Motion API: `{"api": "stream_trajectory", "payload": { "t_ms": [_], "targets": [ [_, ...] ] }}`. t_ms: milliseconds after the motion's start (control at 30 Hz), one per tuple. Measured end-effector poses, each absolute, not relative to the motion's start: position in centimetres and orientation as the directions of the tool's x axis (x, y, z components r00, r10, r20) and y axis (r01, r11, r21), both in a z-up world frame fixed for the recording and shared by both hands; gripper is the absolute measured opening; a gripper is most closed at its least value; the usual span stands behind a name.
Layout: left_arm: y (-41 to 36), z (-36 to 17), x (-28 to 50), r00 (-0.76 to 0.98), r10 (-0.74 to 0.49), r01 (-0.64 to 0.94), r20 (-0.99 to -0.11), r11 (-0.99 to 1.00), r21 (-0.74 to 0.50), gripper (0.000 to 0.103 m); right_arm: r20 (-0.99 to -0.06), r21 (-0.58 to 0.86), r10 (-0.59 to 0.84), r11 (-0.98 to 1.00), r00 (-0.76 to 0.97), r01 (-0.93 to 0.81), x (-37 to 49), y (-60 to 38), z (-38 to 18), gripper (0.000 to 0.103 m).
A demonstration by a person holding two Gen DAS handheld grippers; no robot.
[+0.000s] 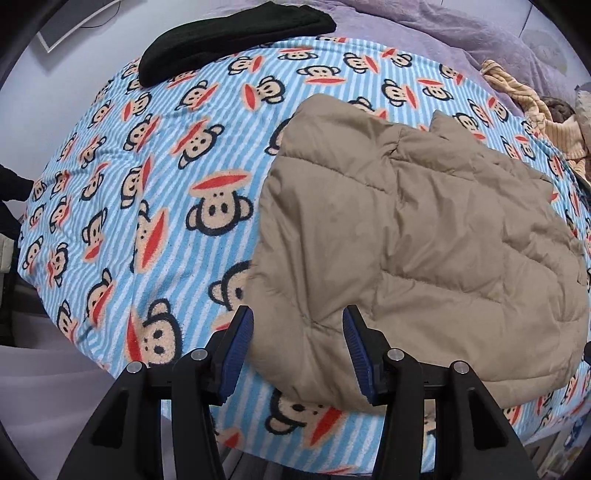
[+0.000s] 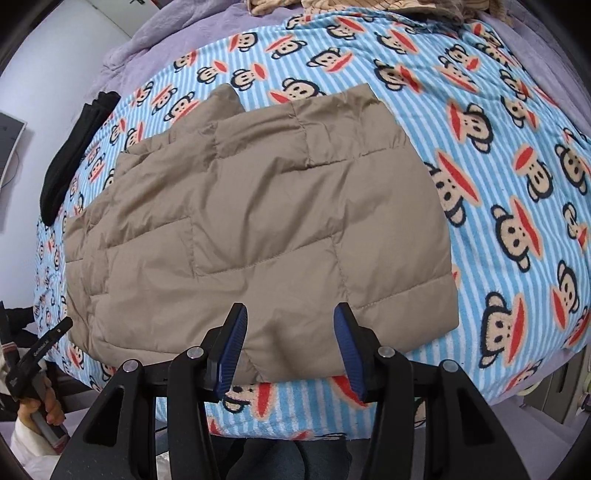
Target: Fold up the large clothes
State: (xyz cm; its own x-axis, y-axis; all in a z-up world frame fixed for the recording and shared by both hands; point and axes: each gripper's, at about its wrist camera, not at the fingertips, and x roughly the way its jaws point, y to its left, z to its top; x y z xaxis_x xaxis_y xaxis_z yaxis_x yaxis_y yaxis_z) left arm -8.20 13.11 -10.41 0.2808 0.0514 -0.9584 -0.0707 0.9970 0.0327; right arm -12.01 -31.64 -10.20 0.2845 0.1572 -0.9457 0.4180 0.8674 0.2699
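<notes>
Blue-and-white striped bedding printed with cartoon monkey faces, the blanket [image 1: 147, 177], covers the bed and fills most of both wrist views. On it lies a tan quilted jacket [image 2: 258, 229], folded into a roughly rectangular bundle with stitched panels showing on top; its near edge reaches almost to the near side of the bed. In the left wrist view the jacket sits to the right of centre, with bare blanket to its left.

At the far left edge of the blanket rests a folded black garment [image 1: 236, 33], well apart from the jacket. Behind the blanket a lilac cover [image 1: 461, 26] is bunched up, and a heap of cream and beige clothing [image 1: 532, 110] lies at the far right corner.

Both grippers hang just above the jacket's near edge. The left gripper [image 1: 298, 350] has its jaws spread apart, with blue ribbed pads either side of the jacket's near left corner, grasping nothing. The right gripper [image 2: 288, 347] likewise has its jaws spread wide over the middle of the near hem, with no cloth pinched between them. Whether either pad touches the fabric cannot be told.

At the lower left of the right wrist view, a hand [image 2: 40, 406] grips the handle of the other tool.
</notes>
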Motion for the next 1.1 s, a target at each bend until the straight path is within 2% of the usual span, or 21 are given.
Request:
{"api": "stream_trajectory", "payload": {
  "t_ms": [167,233,267,600,633,667,733,1100],
  "targets": [
    [10.7,-8.5,-9.2,0.304,0.027,-0.044,-0.952,0.999,0.014,0.054,-0.937,0.276,0.162,0.885,0.309,0.374,-12.4,-31.3,-9.0,0.054],
    [10.1,-7.9,-9.9,0.321,0.031,-0.046,-0.946,0.999,0.017,0.098,-0.935,0.28,0.167,0.89,0.314,0.36,-12.7,-31.1,-8.8,0.054],
    [9.8,-7.4,-10.4,0.346,0.04,-0.053,-0.937,0.998,0.023,0.102,-0.935,0.275,0.164,0.895,0.313,0.351,-12.9,-31.0,-8.7,0.054],
    [9.3,-6.0,-13.7,0.38,0.047,-0.064,-0.924,0.998,0.024,0.102,-0.942,0.218,0.128,0.936,0.309,0.276,-13.5,-29.5,-7.8,0.054],
    [9.5,-6.1,-13.7,0.38,0.044,-0.06,-0.924,0.998,0.023,0.102,-0.942,0.209,0.119,0.939,0.313,0.272,-13.4,-29.1,-7.6,0.057],
    [9.6,-6.2,-13.5,0.379,0.041,-0.054,-0.924,0.998,0.023,0.102,-0.942,0.202,0.11,0.941,0.318,0.27,-13.4,-28.8,-7.4,0.062],
    [9.9,-6.4,-12.8,0.377,0.035,-0.036,-0.926,0.999,0.023,0.102,-0.939,0.176,0.078,0.946,0.336,0.272,-13.0,-27.9,-6.9,0.065],
    [14.5,-6.4,-8.0,0.381,-0.011,0.049,-0.924,0.999,0.008,0.102,-0.932,0.134,0.018,0.945,0.363,0.298,-10.0,-21.1,-5.8,0.066]
  ]
}}
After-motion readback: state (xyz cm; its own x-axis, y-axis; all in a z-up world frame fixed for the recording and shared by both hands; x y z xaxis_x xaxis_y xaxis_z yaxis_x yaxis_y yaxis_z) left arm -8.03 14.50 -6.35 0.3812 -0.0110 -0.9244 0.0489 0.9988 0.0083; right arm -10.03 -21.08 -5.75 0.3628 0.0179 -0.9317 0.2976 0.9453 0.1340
